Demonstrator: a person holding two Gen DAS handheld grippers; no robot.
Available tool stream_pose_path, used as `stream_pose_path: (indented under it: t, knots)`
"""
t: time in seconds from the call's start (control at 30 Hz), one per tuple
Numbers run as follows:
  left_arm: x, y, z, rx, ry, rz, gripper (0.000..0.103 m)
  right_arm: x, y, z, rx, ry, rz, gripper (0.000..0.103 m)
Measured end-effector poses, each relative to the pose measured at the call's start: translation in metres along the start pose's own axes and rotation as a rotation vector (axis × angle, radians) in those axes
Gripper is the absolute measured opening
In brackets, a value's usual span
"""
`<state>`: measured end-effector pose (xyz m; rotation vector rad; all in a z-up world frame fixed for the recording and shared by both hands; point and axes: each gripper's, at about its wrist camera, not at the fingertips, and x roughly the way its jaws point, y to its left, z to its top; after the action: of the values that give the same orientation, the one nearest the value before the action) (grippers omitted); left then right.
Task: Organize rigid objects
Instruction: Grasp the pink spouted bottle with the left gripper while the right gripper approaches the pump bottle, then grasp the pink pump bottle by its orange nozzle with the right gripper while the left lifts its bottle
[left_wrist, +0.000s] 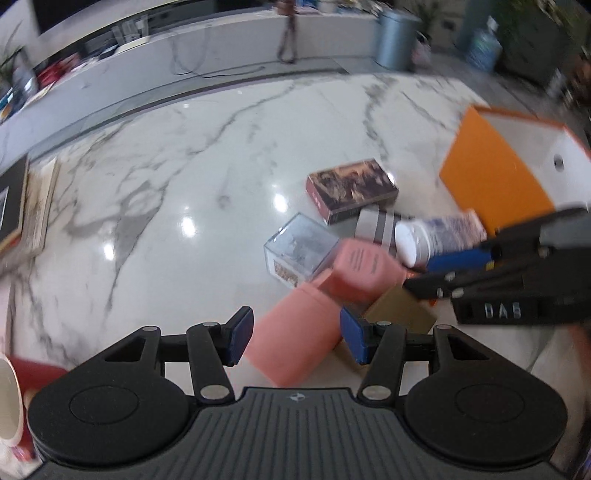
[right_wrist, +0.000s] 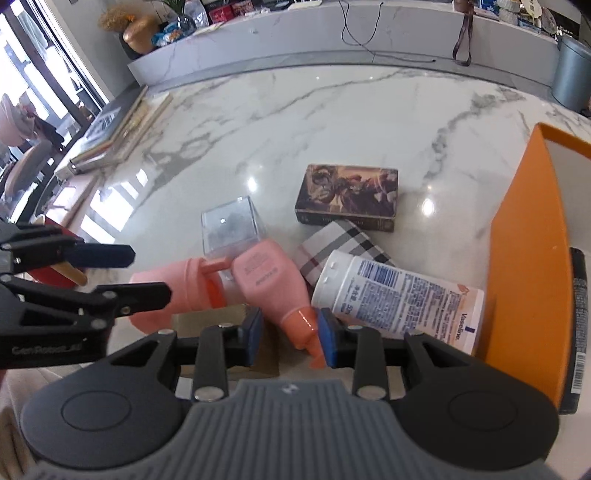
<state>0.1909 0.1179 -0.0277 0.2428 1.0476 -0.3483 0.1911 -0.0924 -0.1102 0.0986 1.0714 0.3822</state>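
A pile of objects lies on the marble table (left_wrist: 184, 166): a pink flip-cap bottle (left_wrist: 295, 339) (right_wrist: 166, 291), a pink-orange tube (right_wrist: 273, 284) (left_wrist: 362, 269), a white Vaseline bottle (right_wrist: 399, 299) (left_wrist: 439, 236), a clear plastic box (left_wrist: 299, 247) (right_wrist: 229, 225), a dark printed box (left_wrist: 351, 188) (right_wrist: 347, 195) and a plaid item (right_wrist: 340, 247). My left gripper (left_wrist: 295, 336) is open, its pads on either side of the pink bottle. My right gripper (right_wrist: 290, 334) is open, the tube's orange cap end against its right pad.
An open orange box (right_wrist: 524, 266) (left_wrist: 491, 173) stands at the right, a black can (right_wrist: 576, 325) beyond it. A brown cardboard piece (right_wrist: 221, 317) lies under the pile. A red mug (left_wrist: 22, 387) sits at lower left. Books (right_wrist: 110, 136) lie at the table's far left edge.
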Motion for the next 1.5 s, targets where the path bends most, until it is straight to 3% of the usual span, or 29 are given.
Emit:
stream_pose_path:
  t: [0.17, 0.37, 0.57, 0.67, 0.8, 1.0, 1.2, 1.3, 1.43, 1.5]
  knots:
    - [0.011, -0.003, -0.005, 0.139, 0.046, -0.014, 0.064, 0.013, 0.0, 0.0, -0.012, 0.031, -0.011, 0.035]
    - [0.026, -0.007, -0.004, 0.216, 0.06, -0.023, 0.069, 0.021, 0.002, 0.001, -0.06, 0.052, -0.034, 0.035]
    - [0.037, -0.003, -0.001, 0.171, 0.063, -0.05, 0.071, 0.025, 0.0, -0.001, -0.067, 0.068, -0.036, 0.034]
    - [0.039, 0.002, -0.001, 0.089, 0.089, -0.057, 0.071, 0.019, -0.002, -0.002, -0.049, 0.04, -0.032, 0.034]
    - [0.041, 0.005, -0.003, -0.017, 0.141, -0.003, 0.07, 0.003, -0.001, -0.004, -0.015, -0.014, -0.038, 0.034]
    - [0.037, 0.018, -0.009, -0.169, 0.15, 0.03, 0.068, -0.005, -0.007, -0.015, 0.077, -0.013, -0.079, 0.034]
    - [0.035, 0.022, -0.01, -0.199, 0.141, 0.034, 0.069, 0.007, -0.018, -0.023, 0.161, 0.034, -0.077, 0.036]
    - [0.036, 0.02, -0.01, -0.196, 0.138, 0.033, 0.069, 0.014, -0.022, -0.022, 0.196, 0.03, -0.052, 0.043]
    - [0.041, 0.021, -0.011, -0.198, 0.156, 0.034, 0.069, 0.022, -0.022, -0.02, 0.199, 0.017, -0.019, 0.04]
    - [0.042, 0.021, -0.011, -0.201, 0.16, 0.032, 0.064, 0.02, -0.021, -0.02, 0.187, 0.004, -0.017, 0.038]
